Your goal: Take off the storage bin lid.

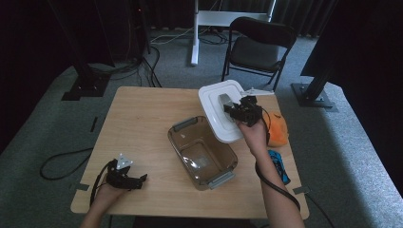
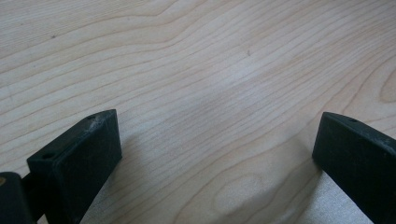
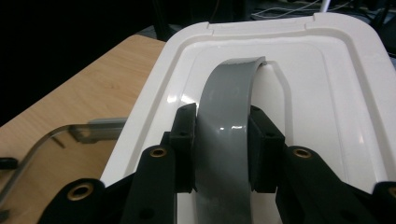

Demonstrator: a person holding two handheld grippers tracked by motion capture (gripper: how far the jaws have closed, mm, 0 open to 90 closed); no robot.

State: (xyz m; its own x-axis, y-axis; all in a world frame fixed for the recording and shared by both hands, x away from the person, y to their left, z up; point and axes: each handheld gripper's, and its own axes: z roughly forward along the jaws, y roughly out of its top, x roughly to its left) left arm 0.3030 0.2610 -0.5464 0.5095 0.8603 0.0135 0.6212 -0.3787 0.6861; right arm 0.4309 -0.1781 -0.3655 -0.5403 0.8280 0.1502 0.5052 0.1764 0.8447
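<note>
1. Right gripper (image 3: 222, 140): clenched on the grey handle (image 3: 229, 116) of a white lid (image 3: 299, 84). In the right gripper view both jaws pressed the handle's two sides, and the handle arched up and away from them toward the lid's far end.
2. Lid (image 1: 219, 107): held by the right gripper (image 1: 241, 112) in the high view, tilted, its near edge over the tub's far right rim. Whether it touched the rim could not be told.
3. Tub (image 1: 202, 152): clear brownish plastic with grey end handles, open, below and to the left of the right gripper. One rim and a grey handle (image 3: 100, 125) lay to the lower left of the jaws in the right gripper view.
4. Left gripper (image 1: 127, 178): released, jaws wide apart, resting low at the table's near left corner, well apart from the tub. In the left gripper view bare wood lay between its two black fingertips (image 2: 81, 154).
5. Table (image 1: 142, 123): light wood, under both grippers.
6. Orange object (image 1: 277, 129): just right of the right hand (image 1: 254, 135); its kind could not be told.
7. Blue object (image 1: 278, 164): near the right forearm, on the table's right edge.
8. Chair (image 1: 259, 45): black, folding, on the carpet beyond the right gripper.
</note>
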